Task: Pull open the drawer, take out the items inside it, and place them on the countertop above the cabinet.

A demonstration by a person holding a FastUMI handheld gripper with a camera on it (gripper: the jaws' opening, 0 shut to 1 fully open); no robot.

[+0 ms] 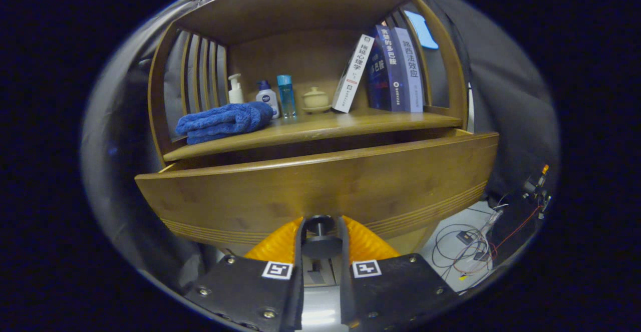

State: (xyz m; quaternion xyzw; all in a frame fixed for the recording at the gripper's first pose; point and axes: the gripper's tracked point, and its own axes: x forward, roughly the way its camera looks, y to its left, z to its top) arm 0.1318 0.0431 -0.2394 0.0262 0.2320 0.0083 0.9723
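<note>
The gripper [321, 239] has its jaws nearly closed, both fingers pressing on the dark round knob [321, 243] of the wooden drawer [320, 187]. The drawer front stands pulled a little out from the cabinet, at 12 o'clock from the fingers. On the countertop [350, 124] above, a folded blue towel [225, 120] lies at 10 o'clock, books [390, 69] at 1 o'clock.

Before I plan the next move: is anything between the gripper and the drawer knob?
Nothing visible. The gripper fingers already sit either side of the knob on the drawer front, which stands pulled out below the countertop.
</note>
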